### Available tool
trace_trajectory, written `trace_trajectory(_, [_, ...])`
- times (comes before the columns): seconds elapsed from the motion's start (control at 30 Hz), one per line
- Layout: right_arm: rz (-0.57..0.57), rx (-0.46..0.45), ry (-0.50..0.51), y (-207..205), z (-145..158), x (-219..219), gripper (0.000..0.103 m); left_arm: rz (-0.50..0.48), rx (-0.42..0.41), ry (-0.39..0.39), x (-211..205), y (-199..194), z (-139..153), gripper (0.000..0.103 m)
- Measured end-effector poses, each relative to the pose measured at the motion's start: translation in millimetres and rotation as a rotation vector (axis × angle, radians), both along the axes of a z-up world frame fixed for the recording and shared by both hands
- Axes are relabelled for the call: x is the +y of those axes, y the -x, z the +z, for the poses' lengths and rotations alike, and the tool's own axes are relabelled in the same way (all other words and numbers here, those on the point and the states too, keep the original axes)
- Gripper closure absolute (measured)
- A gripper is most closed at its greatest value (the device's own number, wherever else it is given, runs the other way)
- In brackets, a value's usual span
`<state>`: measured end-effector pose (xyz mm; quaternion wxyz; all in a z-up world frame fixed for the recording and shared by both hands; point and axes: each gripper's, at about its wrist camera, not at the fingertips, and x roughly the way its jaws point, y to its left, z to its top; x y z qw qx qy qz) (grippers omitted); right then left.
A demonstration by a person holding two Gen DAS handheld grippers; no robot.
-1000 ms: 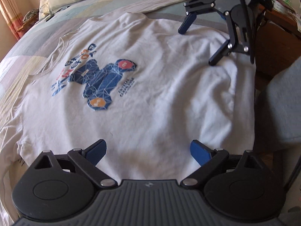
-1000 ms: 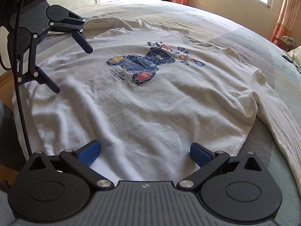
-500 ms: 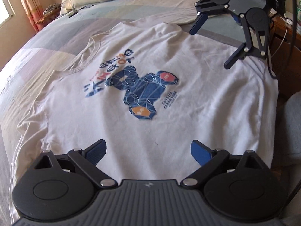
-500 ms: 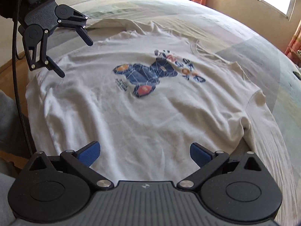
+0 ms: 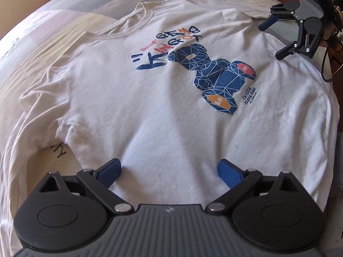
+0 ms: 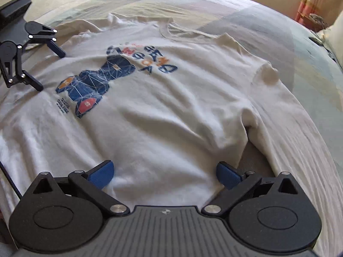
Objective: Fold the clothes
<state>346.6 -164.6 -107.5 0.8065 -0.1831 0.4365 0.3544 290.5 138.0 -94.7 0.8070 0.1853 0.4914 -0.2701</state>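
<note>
A white T-shirt [image 5: 150, 107] with a blue bear print [image 5: 220, 79] lies face up, spread flat on the bed. My left gripper [image 5: 169, 173] hovers open over the shirt's side near one sleeve [image 5: 32, 117], with nothing between its blue pads. In the right wrist view the same T-shirt [image 6: 171, 111] fills the frame, and my right gripper [image 6: 164, 175] is open above the opposite side, close to the other sleeve [image 6: 265, 79]. Each gripper shows in the other's view: the right gripper [image 5: 273, 39] at top right, the left gripper [image 6: 49, 69] at far left, both open above the cloth.
The bed sheet [image 5: 53, 21] has pale coloured patches and stretches beyond the collar. A cable [image 5: 325, 64] hangs by the bed's edge at right. An orange curtain [image 6: 310, 2] and a pillow [image 6: 334, 32] sit at the far right.
Both grippers have moved from the hem end along the shirt's two sides toward the sleeves, and they now stand farther apart. Both stayed open; the shirt has not moved.
</note>
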Motion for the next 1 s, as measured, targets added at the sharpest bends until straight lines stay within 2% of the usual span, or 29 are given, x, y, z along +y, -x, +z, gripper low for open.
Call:
trace_trajectory(0.07, [-0.072,0.008,0.024,6.5,4.7,-12.0,0.000,-0.004,-0.029,-0.004,-5.3,1.0,5.6,0.007])
trace_trajectory(0.17, [0.002,-0.073,-0.044,17.1,16.2,6.3,0.000,-0.057,-0.054,0.003,-21.4,-5.9,3.2,0.007])
trace_trajectory(0.27, [0.107,-0.071,-0.035,15.8,5.5,37.9,0.000,-0.048,-0.015,0.014,-25.9,-13.3,-3.7,0.006])
trace_trajectory(0.37, [0.022,0.002,-0.012,10.4,-9.2,36.4,0.000,0.027,0.032,0.037,-11.0,-9.1,-5.3,0.006])
trace_trajectory(0.4, [-0.049,0.021,-0.011,14.1,-9.3,27.5,0.000,0.021,0.026,0.023,-8.0,-2.7,-5.7,0.006])
trace_trajectory(0.5, [-0.146,0.088,0.033,38.9,-9.0,7.5,0.000,0.019,0.019,-0.016,-6.5,8.8,-1.9,0.006])
trace_trajectory(0.53, [-0.148,0.092,0.043,45.6,-6.2,5.3,0.000,0.021,0.015,-0.026,-8.2,10.2,0.7,0.006])
trace_trajectory(0.63, [-0.142,0.082,0.071,55.1,4.4,9.2,0.000,-0.038,-0.092,-0.052,-19.7,18.5,10.6,0.007])
trace_trajectory(0.7, [-0.143,0.017,0.021,51.2,12.6,19.1,0.000,-0.086,-0.121,-0.052,-29.8,23.2,9.8,0.007])
trace_trajectory(0.73, [-0.144,-0.013,-0.002,49.2,16.3,24.1,0.000,-0.099,-0.114,-0.047,-34.6,26.1,7.2,0.007])
trace_trajectory(0.83, [-0.151,-0.004,-0.019,39.4,6.8,40.2,0.000,-0.113,-0.056,-0.030,-41.7,38.9,-3.9,0.007])
trace_trajectory(0.93, [-0.182,0.038,0.019,54.8,-6.7,33.3,0.000,-0.002,0.007,0.002,-25.5,55.9,-10.6,0.006])
trace_trajectory(1.0, [-0.203,0.045,0.028,74.5,-7.1,20.6,0.000,0.028,0.036,-0.019,-19.9,65.1,-8.0,0.006])
